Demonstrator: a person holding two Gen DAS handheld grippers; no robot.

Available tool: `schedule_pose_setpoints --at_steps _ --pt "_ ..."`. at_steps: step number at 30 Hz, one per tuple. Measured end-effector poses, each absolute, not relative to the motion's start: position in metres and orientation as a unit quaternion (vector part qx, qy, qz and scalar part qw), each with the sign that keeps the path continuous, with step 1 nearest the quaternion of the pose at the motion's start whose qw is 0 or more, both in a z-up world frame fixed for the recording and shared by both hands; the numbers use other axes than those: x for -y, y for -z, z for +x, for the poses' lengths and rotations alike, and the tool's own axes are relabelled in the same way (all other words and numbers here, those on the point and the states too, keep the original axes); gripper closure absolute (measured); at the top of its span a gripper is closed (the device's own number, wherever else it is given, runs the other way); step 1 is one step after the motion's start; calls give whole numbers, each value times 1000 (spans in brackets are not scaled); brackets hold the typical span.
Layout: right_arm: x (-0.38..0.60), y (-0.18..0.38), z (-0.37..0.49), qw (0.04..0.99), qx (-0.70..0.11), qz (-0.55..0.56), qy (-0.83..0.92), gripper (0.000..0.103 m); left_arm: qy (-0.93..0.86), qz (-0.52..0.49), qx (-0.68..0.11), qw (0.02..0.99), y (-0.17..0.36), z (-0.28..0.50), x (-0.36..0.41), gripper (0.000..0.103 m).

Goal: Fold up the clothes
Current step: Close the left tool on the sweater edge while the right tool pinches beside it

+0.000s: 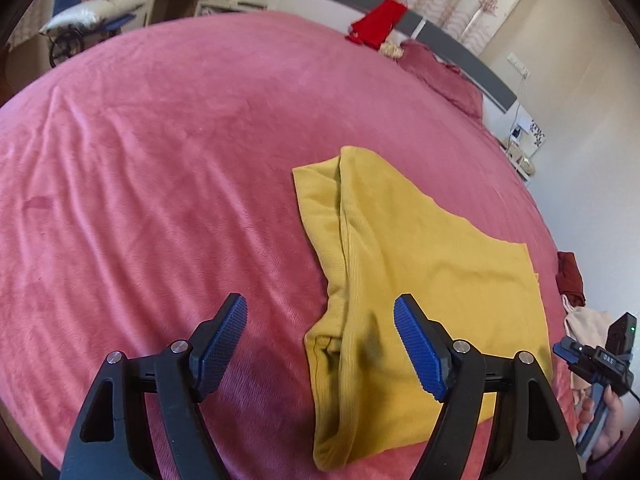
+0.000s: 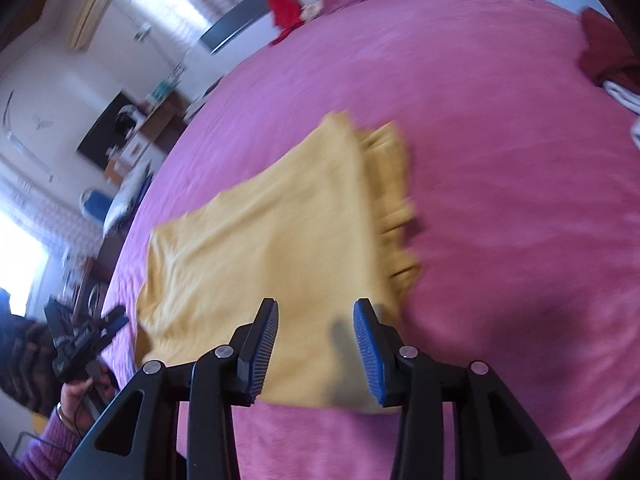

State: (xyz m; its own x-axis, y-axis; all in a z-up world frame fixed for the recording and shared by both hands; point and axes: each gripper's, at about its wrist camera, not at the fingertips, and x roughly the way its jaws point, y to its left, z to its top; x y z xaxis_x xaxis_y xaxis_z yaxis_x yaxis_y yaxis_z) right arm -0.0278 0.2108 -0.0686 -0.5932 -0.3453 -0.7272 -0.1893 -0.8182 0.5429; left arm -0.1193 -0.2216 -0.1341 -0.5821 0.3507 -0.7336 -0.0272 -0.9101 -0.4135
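Yellow garment (image 1: 400, 272) lies partly folded on the pink bed (image 1: 160, 160), near the front edge. Left tool (image 1: 320, 344) is spread wide, nothing between the pads, hovering over the garment's left folded edge. Right tool (image 2: 316, 348) is spread narrower, also empty, above the near hem.

Risks, my read: the ribbed side strip (image 2: 394, 200) sticks out past the top layer, so the next fold could trap it unevenly. A shallow pinch may catch the top layer only and drag the stack apart. The plush cover could snag too.

Left view is sharp and shows the long fold ridge plus the right tool's handle in a hand (image 1: 608, 420). Right view is blurred, but shows the strip's gathered edge and a dark red pile (image 2: 608, 56) at the far side.
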Motion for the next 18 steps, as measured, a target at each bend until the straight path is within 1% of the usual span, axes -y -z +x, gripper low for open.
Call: schedule_pose_setpoints --at_steps 2,4,7,8,10,11,12,15,18 --pt "-232 73 -33 31 308 461 832 63 -865 -453 182 116 136 -131 219 23" --pt "-250 75 -41 27 311 463 830 63 -860 -461 180 121 137 -143 217 22" --pt "-267 81 -62 59 323 475 817 62 -854 -475 166 135 140 -160 210 22" --pt "-269 85 -71 77 327 483 809 61 -850 -481 157 144 141 -164 207 20" --pt "-272 93 -89 106 328 500 795 55 -842 -495 140 163 144 -173 203 18" --pt "-272 97 -97 112 322 510 790 50 -838 -501 131 173 145 -177 201 18" --pt "-271 100 -103 120 320 517 785 48 -833 -507 121 182 147 -181 198 17" --pt "-268 108 -118 145 323 533 769 47 -819 -521 110 213 151 -190 196 16" --pt "-268 120 -129 159 358 533 750 46 -808 -531 102 232 157 -194 197 16"
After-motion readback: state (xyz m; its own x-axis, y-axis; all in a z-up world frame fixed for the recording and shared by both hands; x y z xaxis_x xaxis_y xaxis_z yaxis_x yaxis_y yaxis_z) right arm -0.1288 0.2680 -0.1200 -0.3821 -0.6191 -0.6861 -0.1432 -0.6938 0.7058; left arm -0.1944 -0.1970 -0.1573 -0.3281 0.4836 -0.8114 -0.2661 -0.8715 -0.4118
